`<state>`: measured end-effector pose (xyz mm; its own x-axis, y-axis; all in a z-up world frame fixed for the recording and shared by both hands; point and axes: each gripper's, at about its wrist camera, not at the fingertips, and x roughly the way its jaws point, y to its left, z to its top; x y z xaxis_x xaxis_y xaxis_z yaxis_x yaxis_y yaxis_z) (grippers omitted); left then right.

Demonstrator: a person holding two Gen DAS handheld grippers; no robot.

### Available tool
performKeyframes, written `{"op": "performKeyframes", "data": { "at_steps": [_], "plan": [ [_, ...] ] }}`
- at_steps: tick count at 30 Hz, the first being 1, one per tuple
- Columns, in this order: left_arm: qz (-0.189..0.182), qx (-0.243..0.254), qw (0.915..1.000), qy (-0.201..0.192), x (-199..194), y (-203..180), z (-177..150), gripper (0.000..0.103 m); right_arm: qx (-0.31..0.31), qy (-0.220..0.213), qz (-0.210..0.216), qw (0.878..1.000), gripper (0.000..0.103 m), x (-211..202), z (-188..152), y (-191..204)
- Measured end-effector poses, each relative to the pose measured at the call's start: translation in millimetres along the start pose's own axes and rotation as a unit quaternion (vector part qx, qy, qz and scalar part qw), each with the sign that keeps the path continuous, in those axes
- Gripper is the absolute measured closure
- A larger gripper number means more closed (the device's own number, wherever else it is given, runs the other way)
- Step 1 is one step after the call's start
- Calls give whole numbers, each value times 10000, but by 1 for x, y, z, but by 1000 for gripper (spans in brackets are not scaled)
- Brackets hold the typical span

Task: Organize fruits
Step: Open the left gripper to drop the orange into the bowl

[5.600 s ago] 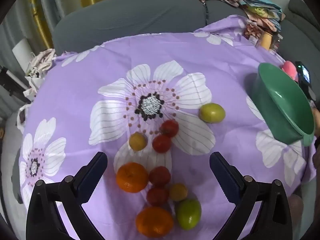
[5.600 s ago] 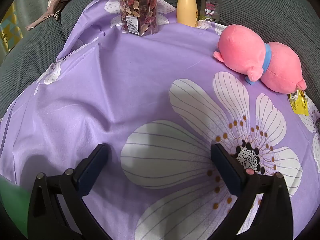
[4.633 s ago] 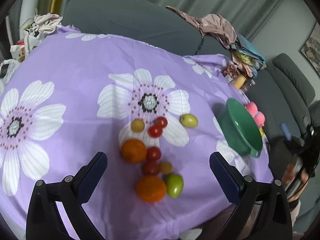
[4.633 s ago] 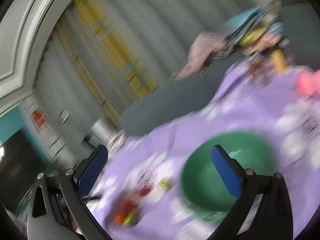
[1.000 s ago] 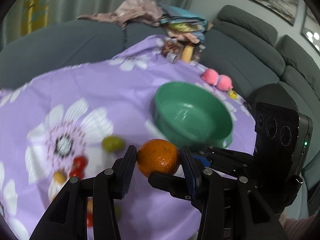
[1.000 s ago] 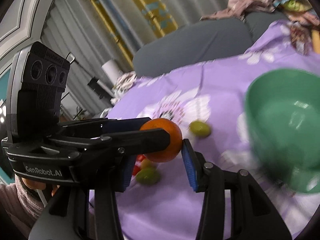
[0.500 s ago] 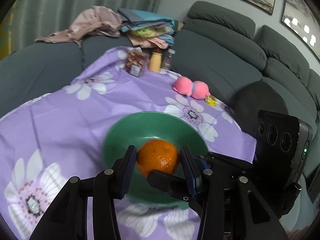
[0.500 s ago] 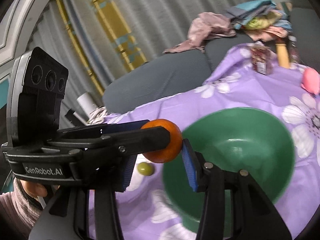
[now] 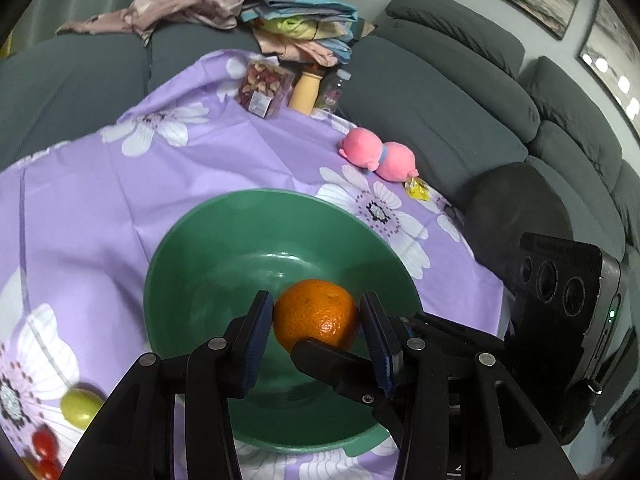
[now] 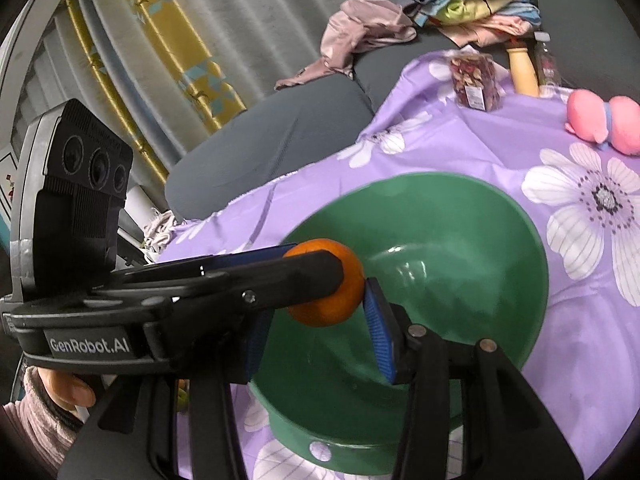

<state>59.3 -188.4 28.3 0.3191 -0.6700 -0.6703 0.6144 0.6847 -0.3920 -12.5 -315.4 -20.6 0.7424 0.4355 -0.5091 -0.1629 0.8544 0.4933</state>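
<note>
Left gripper (image 9: 316,322) and right gripper (image 10: 316,316): both clamp one orange (image 9: 316,316) | position: above green bowl (image 9: 192,240)

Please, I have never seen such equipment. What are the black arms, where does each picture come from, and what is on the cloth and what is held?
There is no robot. A person holds a hand tool with two fingers in each hand, and each tool carries a wide-angle camera that looks along its fingers. One picture comes from the left gripper, the other from the right gripper, so each also sees the other tool.

The left gripper pinches an orange over a green bowl. The right gripper seems to pinch the same orange, though one of its pads is hidden.

On the purple flowered cloth lie a pink plush toy, a snack packet, a pale bottle, a green fruit and small red fruits.
</note>
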Motion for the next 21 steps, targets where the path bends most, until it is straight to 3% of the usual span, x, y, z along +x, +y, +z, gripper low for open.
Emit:
{"op": "performKeyframes", "data": {
  "at_steps": [10, 15, 21],
  "plan": [
    [-98, -425, 9990, 34, 6, 8, -7, 56, -181, 84, -268, 9994, 55, 1, -3, 2],
    [-70, -599, 9982, -13, 6, 13, -9, 36, -202, 32, -206, 9996, 53, -1, -3, 3],
    [136, -550, 9982, -178, -3, 9, -9, 32, -192, -104, -196, 9996, 43, -2, -4, 2]
  ]
}}
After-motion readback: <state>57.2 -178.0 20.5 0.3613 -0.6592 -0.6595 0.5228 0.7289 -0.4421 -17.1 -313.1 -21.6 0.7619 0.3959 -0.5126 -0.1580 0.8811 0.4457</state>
